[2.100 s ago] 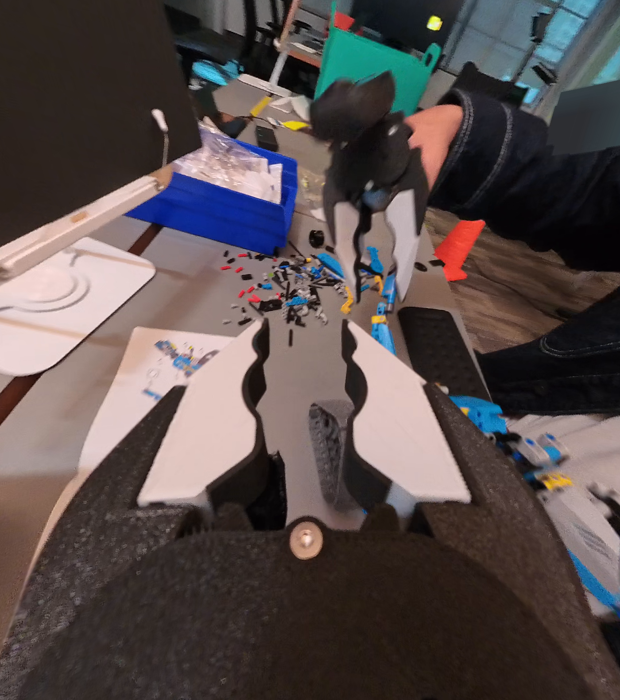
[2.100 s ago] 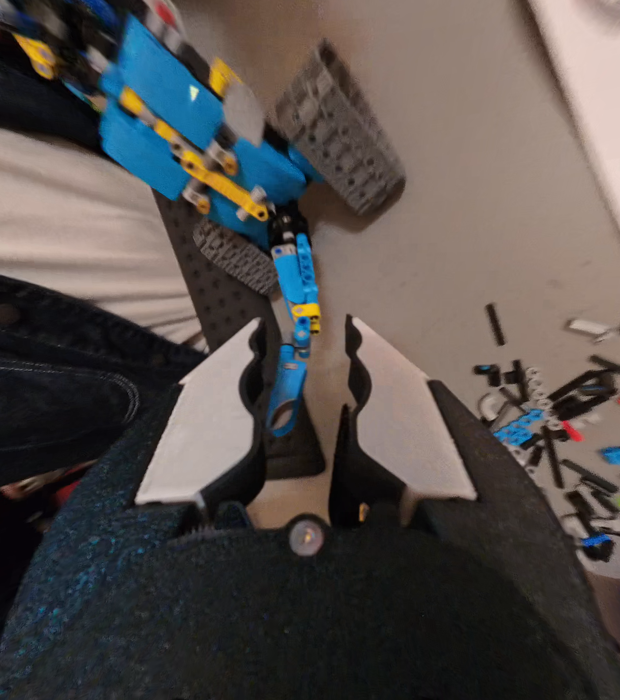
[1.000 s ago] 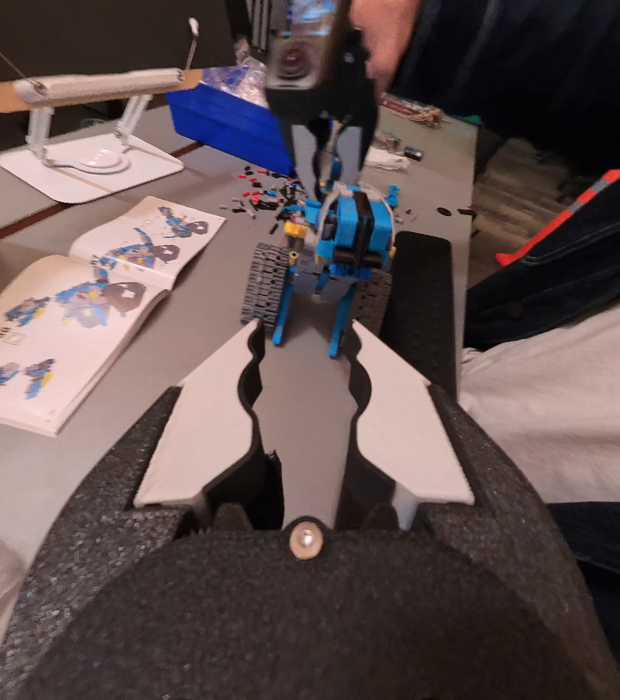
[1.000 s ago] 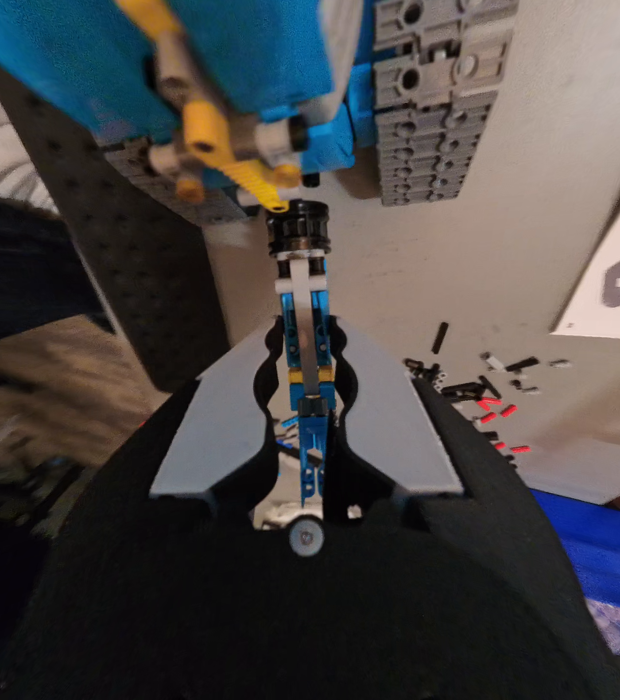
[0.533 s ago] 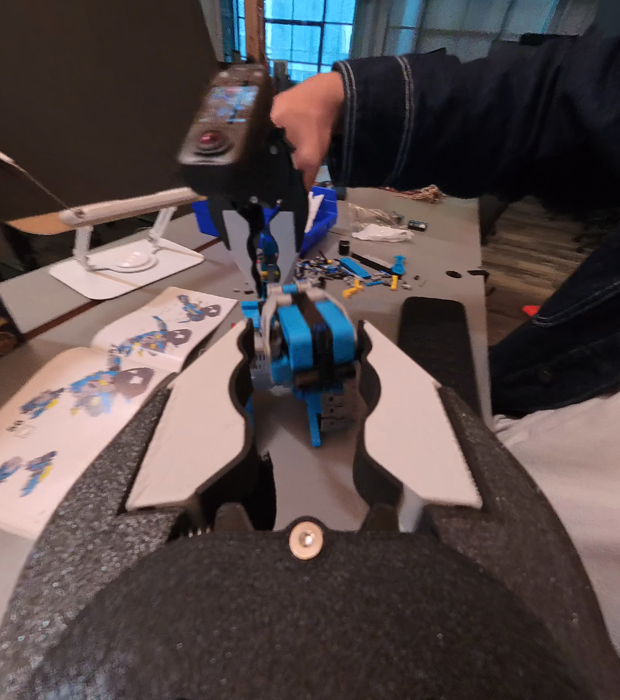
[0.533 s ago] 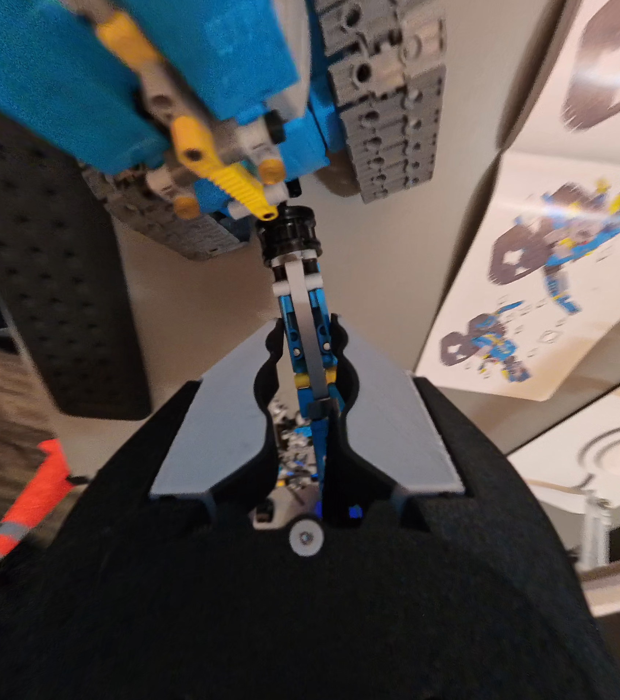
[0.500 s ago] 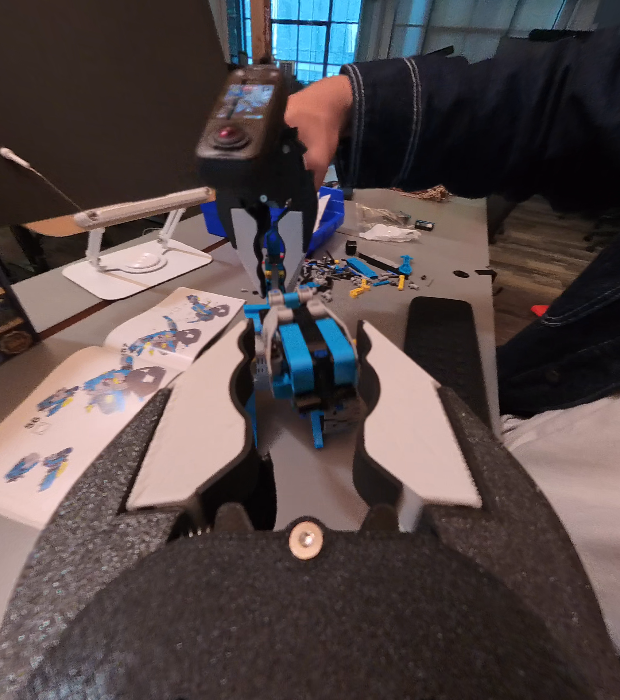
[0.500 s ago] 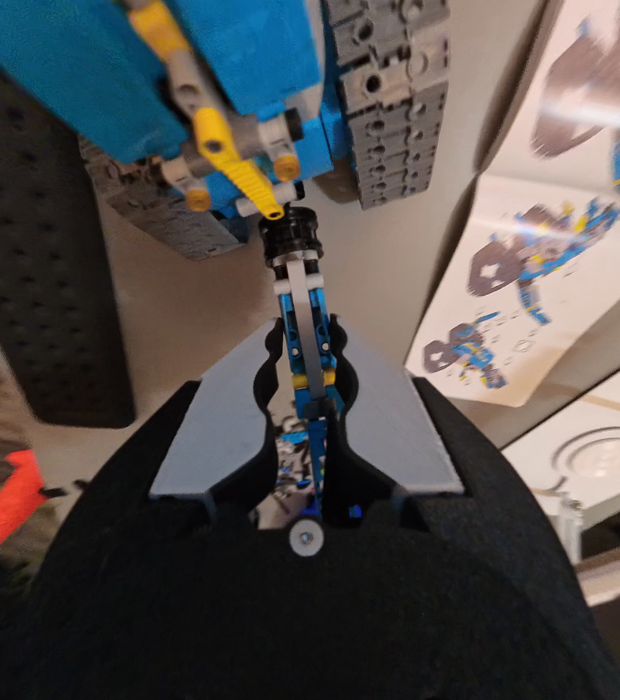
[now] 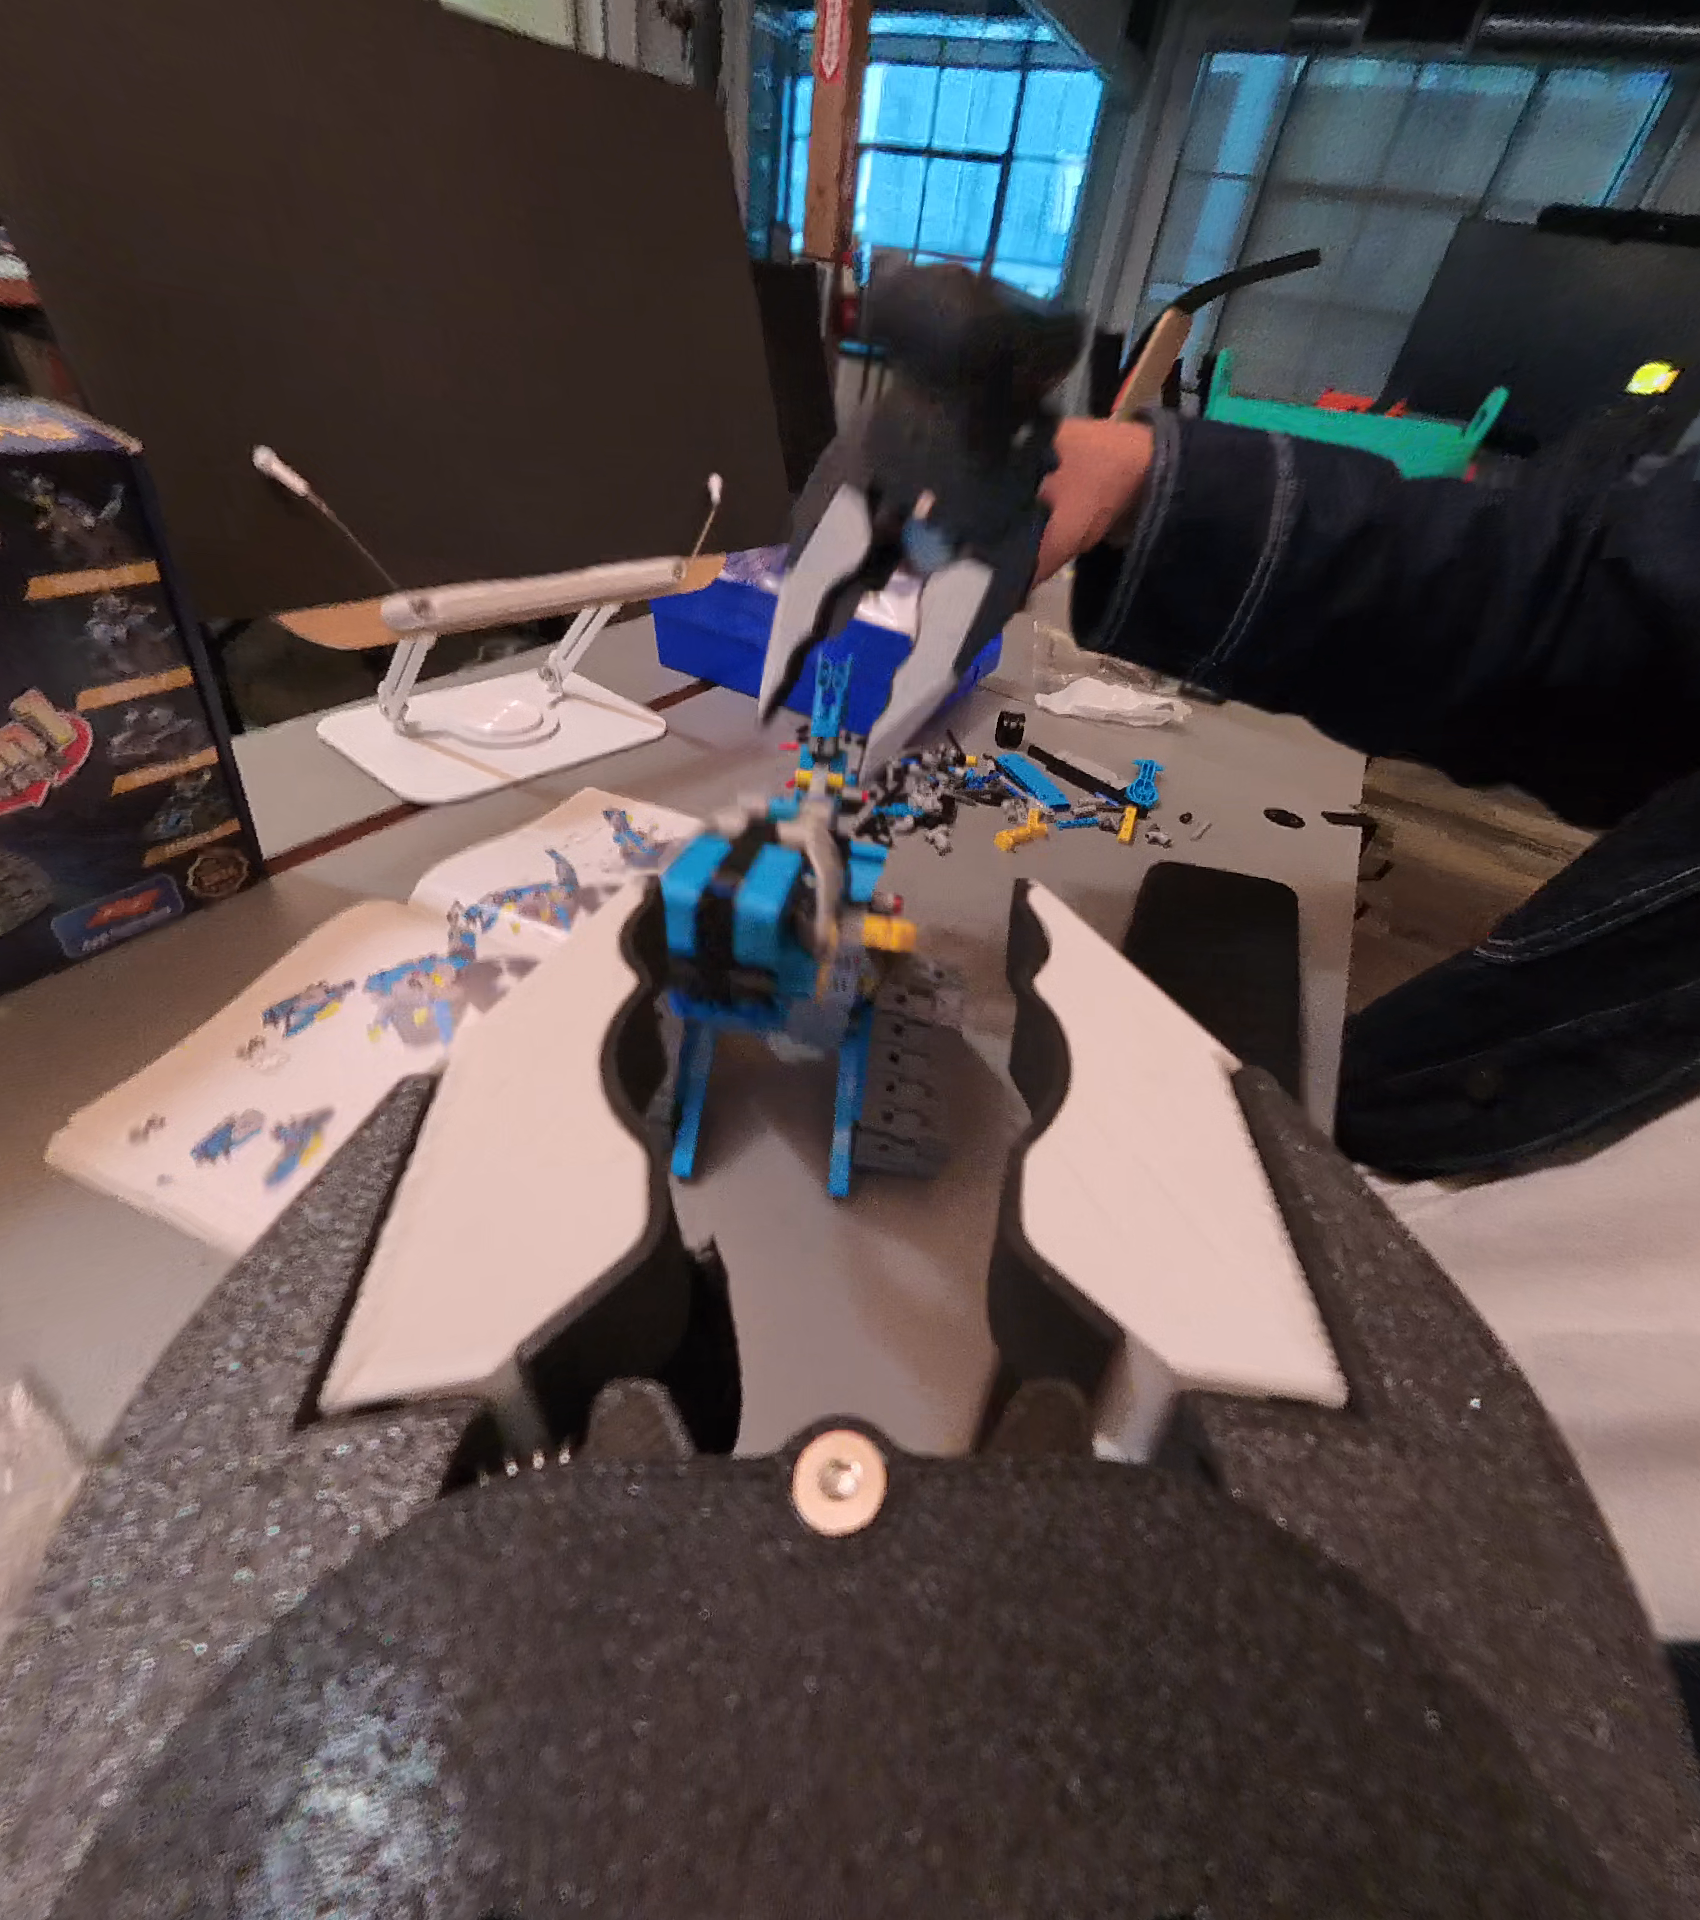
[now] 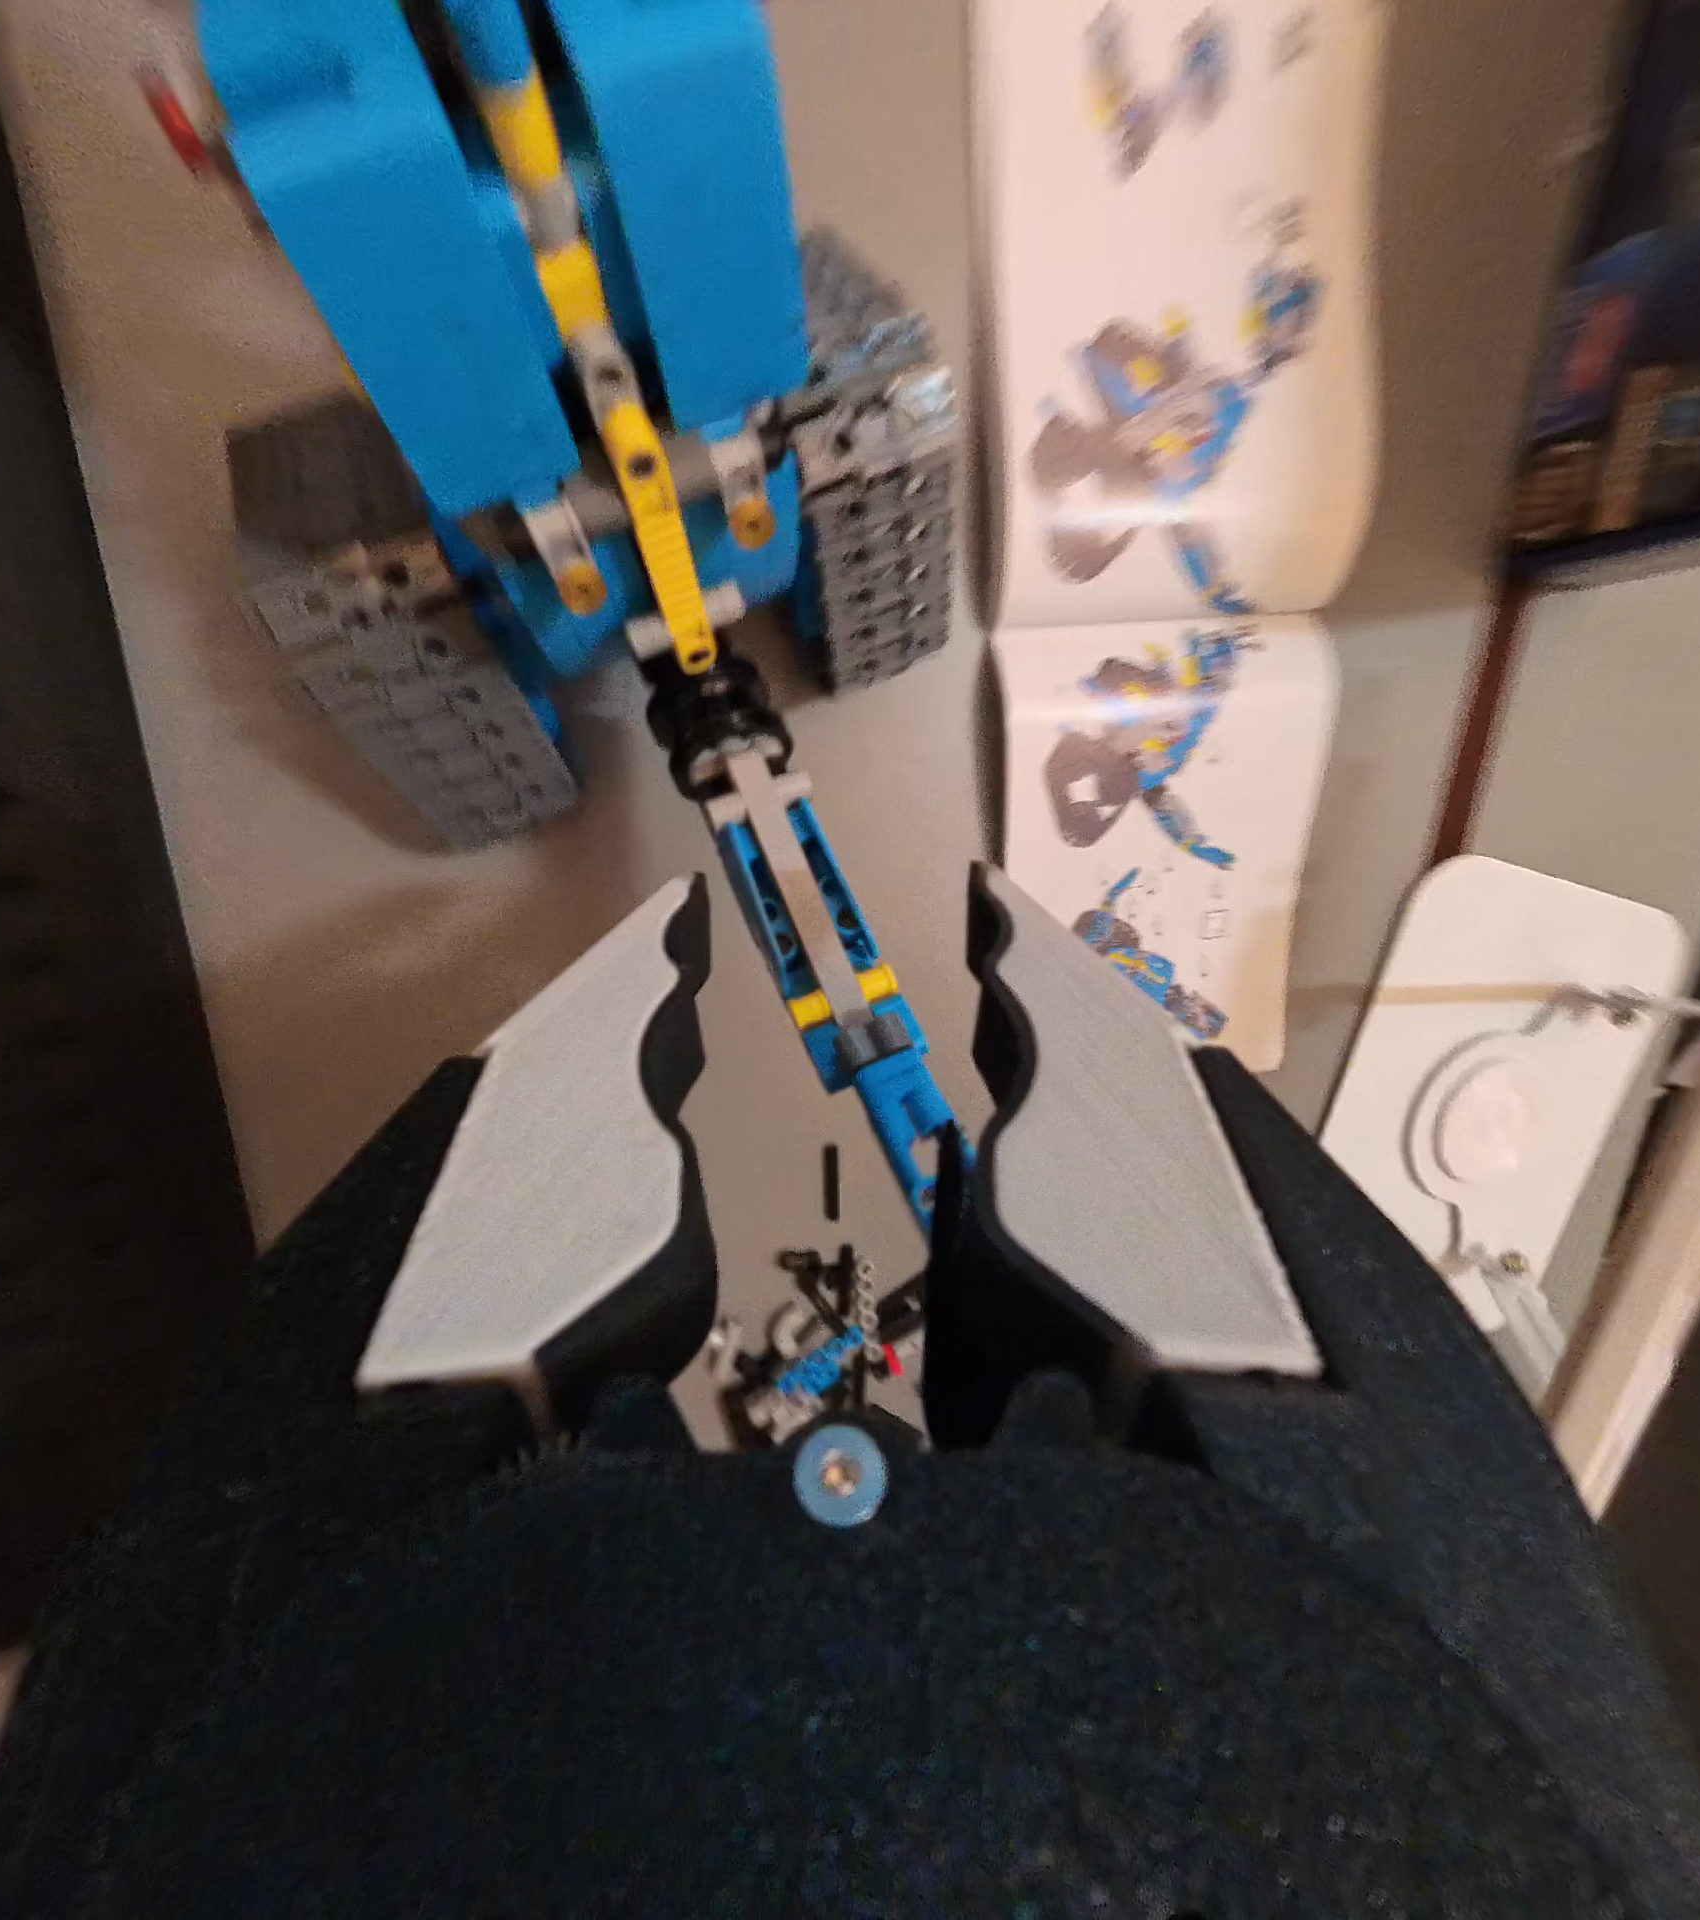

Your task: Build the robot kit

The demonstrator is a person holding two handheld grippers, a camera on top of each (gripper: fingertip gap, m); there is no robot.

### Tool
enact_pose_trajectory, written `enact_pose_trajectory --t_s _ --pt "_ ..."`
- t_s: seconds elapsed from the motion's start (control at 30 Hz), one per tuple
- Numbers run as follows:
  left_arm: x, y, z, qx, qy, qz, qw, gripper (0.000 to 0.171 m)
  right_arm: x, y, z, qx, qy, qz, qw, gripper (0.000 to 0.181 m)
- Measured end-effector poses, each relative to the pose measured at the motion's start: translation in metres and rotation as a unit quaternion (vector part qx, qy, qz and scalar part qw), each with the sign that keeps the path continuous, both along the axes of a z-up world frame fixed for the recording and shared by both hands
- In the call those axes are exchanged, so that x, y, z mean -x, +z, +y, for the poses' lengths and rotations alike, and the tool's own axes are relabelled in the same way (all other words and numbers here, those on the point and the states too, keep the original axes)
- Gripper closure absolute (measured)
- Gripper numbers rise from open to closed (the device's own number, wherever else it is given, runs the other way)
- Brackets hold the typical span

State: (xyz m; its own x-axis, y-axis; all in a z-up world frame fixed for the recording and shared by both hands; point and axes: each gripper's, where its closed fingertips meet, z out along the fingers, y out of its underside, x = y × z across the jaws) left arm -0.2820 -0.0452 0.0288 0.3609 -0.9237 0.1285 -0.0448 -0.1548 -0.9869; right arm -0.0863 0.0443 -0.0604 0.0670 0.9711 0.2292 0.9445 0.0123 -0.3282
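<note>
A blue brick-built tracked vehicle (image 9: 773, 956) with grey treads stands on the grey table (image 9: 867, 1299). My left gripper (image 9: 830, 904) is open, with its two white fingers on either side of the vehicle's rear; I cannot tell whether the left finger touches it. A long blue arm piece (image 10: 825, 956) sticks out from the vehicle's front (image 10: 513, 312). My right gripper (image 10: 835, 883) is open around this arm, which runs close along the right finger. In the left wrist view the right gripper (image 9: 867, 665) hangs above the arm's tip (image 9: 830, 686).
An open instruction booklet (image 9: 358, 997) lies left of the vehicle, with a kit box (image 9: 25, 707) behind it. A white stand (image 9: 503, 717), a blue bin (image 9: 721, 634) and scattered small parts (image 9: 981, 790) are farther back. A black mat (image 9: 1210, 956) lies at the right. My right fingertips sit around 25 cm from my left ones.
My right gripper, shut on the blue arm half a second ago, has opened and let it go. My left gripper's fingers stand wider apart around the vehicle.
</note>
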Motion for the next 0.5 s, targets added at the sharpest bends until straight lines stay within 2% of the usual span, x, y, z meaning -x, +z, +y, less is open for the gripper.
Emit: enact_pose_trajectory --t_s 0.1,0.17,0.27,0.37,0.43,0.5 --pt "0.014 -0.019 -0.024 0.026 0.046 0.020 0.998 0.106 -0.002 0.046 -0.017 -0.078 -0.101 0.159 0.979 0.132" --pt "0.019 -0.037 -0.038 0.050 0.093 0.024 0.994 0.106 -0.015 0.058 -0.040 -0.108 -0.192 0.262 0.940 0.129" --pt "0.018 -0.062 -0.066 0.065 0.138 0.016 0.988 0.106 -0.038 0.043 -0.085 -0.136 -0.321 0.395 0.850 0.124" --pt "0.014 -0.083 -0.096 0.059 0.172 0.027 0.983 0.106 -0.047 0.030 -0.139 -0.165 -0.392 0.499 0.755 0.131" --pt "0.005 -0.088 -0.116 0.050 0.168 0.032 0.984 0.104 -0.041 0.027 -0.177 -0.177 -0.401 0.544 0.716 0.133" --pt "0.004 -0.094 -0.132 0.047 0.184 0.049 0.981 0.103 -0.030 0.018 -0.208 -0.192 -0.401 0.545 0.710 0.127"
